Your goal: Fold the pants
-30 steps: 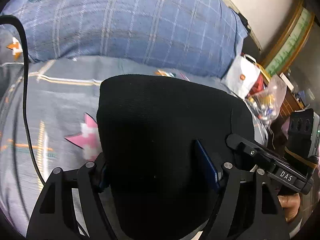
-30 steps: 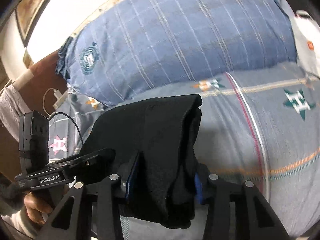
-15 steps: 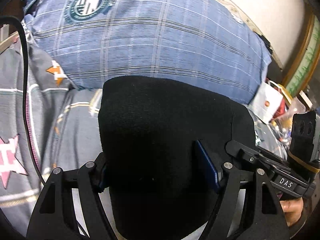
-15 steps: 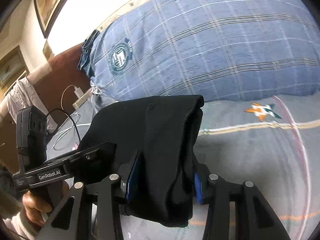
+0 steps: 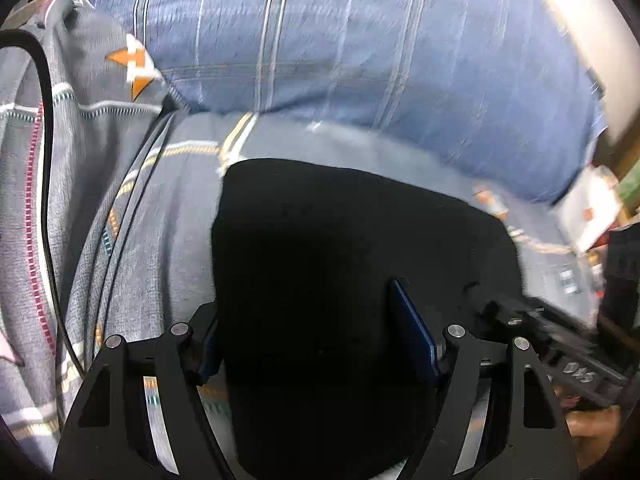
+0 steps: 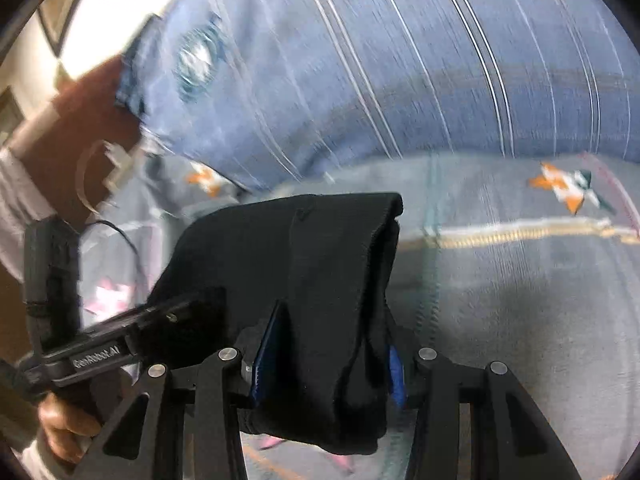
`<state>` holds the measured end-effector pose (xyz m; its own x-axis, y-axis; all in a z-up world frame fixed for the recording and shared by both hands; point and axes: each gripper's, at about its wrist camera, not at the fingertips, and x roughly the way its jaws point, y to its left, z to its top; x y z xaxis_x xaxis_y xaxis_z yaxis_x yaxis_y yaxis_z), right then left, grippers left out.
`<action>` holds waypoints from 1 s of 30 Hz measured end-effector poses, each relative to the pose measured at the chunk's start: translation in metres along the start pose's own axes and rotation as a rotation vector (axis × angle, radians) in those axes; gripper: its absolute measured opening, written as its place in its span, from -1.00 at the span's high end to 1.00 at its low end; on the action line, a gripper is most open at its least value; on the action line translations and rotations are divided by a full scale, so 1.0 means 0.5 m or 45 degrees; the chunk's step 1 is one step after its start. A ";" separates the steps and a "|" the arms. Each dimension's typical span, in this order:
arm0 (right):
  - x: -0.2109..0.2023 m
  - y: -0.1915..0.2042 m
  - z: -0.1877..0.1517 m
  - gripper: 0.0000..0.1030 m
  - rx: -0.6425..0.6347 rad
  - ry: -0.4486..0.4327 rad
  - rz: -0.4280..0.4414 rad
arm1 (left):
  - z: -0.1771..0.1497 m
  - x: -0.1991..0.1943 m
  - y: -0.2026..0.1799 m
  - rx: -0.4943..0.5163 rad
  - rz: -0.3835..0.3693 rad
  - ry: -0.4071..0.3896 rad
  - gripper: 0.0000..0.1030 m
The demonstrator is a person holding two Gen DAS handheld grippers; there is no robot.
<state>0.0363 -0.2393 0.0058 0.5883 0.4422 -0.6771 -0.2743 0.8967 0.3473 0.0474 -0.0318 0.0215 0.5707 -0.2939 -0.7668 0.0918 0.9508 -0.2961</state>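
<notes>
The black pants [image 5: 340, 264] are folded into a thick bundle held between both grippers above the grey patterned bedsheet [image 5: 132, 240]. My left gripper [image 5: 316, 344] is shut on one end of the bundle, its blue pads pressed into the cloth. My right gripper [image 6: 326, 364] is shut on the other end of the pants [image 6: 304, 276], where the folded layers hang down between the fingers. Each gripper shows at the edge of the other's view: the right gripper [image 5: 560, 356], the left gripper [image 6: 100, 352].
A large blue plaid pillow [image 5: 360, 48] lies just behind the pants and also fills the right wrist view [image 6: 400, 60]. A black cable [image 5: 44, 184] runs over the sheet at left. A white bag [image 5: 592, 212] and clutter sit at far right. A wooden headboard [image 6: 80, 128] is at left.
Both grippers have carried the folded pants forward and lower, toward the sheet in front of the pillow. The views are motion-blurred. The grip is unchanged.
</notes>
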 end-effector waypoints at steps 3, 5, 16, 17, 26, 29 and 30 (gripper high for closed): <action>-0.008 -0.019 0.000 0.11 0.029 -0.018 0.039 | -0.001 0.001 0.009 -0.029 -0.033 -0.015 -0.51; -0.032 -0.019 0.000 0.11 0.006 -0.050 0.004 | 0.003 -0.007 0.009 -0.034 -0.019 0.003 -0.51; -0.112 0.057 0.027 0.10 -0.187 -0.166 -0.041 | 0.042 -0.073 -0.012 0.023 0.058 -0.094 -0.51; -0.103 0.064 0.027 0.10 -0.202 -0.162 -0.045 | 0.044 -0.067 -0.014 0.031 0.064 -0.089 -0.51; -0.004 0.049 0.020 0.09 -0.223 -0.074 -0.099 | 0.065 0.006 -0.035 0.108 0.180 -0.078 -0.51; 0.026 0.046 0.024 0.06 -0.240 -0.058 -0.119 | 0.069 0.022 -0.039 0.133 0.202 -0.071 -0.52; 0.028 0.047 0.025 0.06 -0.248 -0.058 -0.129 | 0.071 0.023 -0.040 0.131 0.206 -0.070 -0.52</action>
<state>0.0478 -0.2120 0.0127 0.6530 0.3523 -0.6705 -0.3512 0.9252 0.1440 0.0809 -0.0507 0.0387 0.6281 -0.1333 -0.7667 0.0766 0.9910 -0.1095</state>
